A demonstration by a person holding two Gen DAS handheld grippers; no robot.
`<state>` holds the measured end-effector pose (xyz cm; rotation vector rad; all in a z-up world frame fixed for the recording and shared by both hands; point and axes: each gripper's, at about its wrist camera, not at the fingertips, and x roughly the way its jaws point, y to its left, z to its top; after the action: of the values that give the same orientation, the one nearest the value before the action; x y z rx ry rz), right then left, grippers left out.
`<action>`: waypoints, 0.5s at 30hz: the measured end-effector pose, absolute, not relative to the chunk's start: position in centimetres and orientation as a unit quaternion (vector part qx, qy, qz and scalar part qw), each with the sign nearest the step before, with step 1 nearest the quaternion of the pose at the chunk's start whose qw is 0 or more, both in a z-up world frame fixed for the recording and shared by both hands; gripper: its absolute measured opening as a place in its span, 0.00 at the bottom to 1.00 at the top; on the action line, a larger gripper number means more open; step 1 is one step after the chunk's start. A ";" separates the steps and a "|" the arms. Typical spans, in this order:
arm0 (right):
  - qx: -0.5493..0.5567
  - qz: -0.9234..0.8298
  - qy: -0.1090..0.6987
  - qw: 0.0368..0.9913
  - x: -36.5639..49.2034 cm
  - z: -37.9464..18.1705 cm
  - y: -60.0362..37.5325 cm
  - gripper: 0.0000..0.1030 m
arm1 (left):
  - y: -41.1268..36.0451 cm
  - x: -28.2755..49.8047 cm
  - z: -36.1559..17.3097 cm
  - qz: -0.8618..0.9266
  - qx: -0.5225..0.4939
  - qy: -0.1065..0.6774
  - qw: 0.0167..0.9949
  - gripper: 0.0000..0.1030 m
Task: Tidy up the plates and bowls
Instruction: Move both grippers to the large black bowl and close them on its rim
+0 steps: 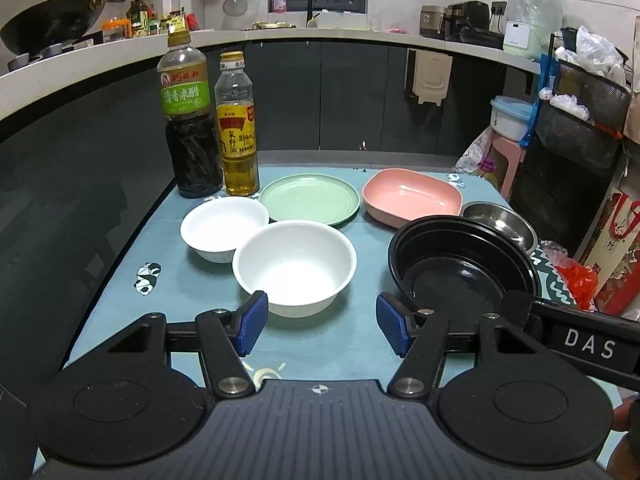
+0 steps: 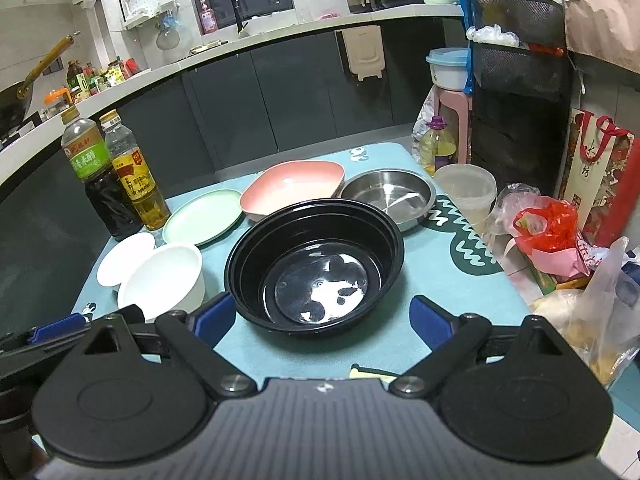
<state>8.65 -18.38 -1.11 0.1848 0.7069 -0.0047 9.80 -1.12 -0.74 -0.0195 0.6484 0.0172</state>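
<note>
The black bowl [image 2: 316, 260] sits at frame centre in the right wrist view, unstacked, its far rim overlapping the steel bowl [image 2: 390, 196]. The right gripper [image 2: 320, 320] is spread wide, empty; so is the left gripper [image 1: 322, 326], facing the large white bowl [image 1: 294, 266]. Risk: a thin glossy rim may slip; crowded neighbours and bottles [image 1: 212, 128] at upper left may be knocked.

your left wrist view: steel bowl [image 1: 500, 222] half hidden behind black bowl [image 1: 460, 264]. right wrist view: small white bowl [image 2: 124, 258] partly covered by larger white bowl [image 2: 164, 280]; bottle labels too small to read; wok [image 2: 12, 104] cut by left edge.
</note>
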 end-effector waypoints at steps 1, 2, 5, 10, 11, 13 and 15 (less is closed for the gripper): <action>0.091 -0.003 0.346 0.934 8.7 -1.1 -18.4 0.54 | -1.2 9.9 -0.8 0.008 -0.010 0.320 0.947 0.56; 0.091 -0.003 0.347 0.933 8.8 -1.2 -18.5 0.54 | -1.2 10.0 -0.8 0.008 -0.010 0.322 0.947 0.56; 0.090 -0.004 0.347 0.933 9.0 -1.3 -18.6 0.54 | -1.4 10.3 -1.0 0.008 -0.008 0.324 0.946 0.56; 0.092 -0.005 0.351 0.932 9.5 -1.4 -18.8 0.54 | -2.0 10.8 -1.2 0.006 -0.002 0.329 0.944 0.56; 0.092 -0.005 0.352 0.931 9.6 -1.5 -18.9 0.54 | -2.1 10.9 -1.2 0.006 -0.002 0.330 0.944 0.56; 0.094 -0.006 0.354 0.931 9.7 -1.6 -19.0 0.54 | -2.2 11.1 -1.3 0.004 -0.002 0.331 0.944 0.56; 0.094 -0.007 0.355 0.930 9.8 -1.7 -19.1 0.54 | -2.3 11.3 -1.3 0.003 -0.003 0.331 0.944 0.56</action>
<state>9.82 -19.10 -1.68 0.1923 0.7273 -0.0141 11.28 -2.27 -1.27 -0.0054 0.6749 0.0060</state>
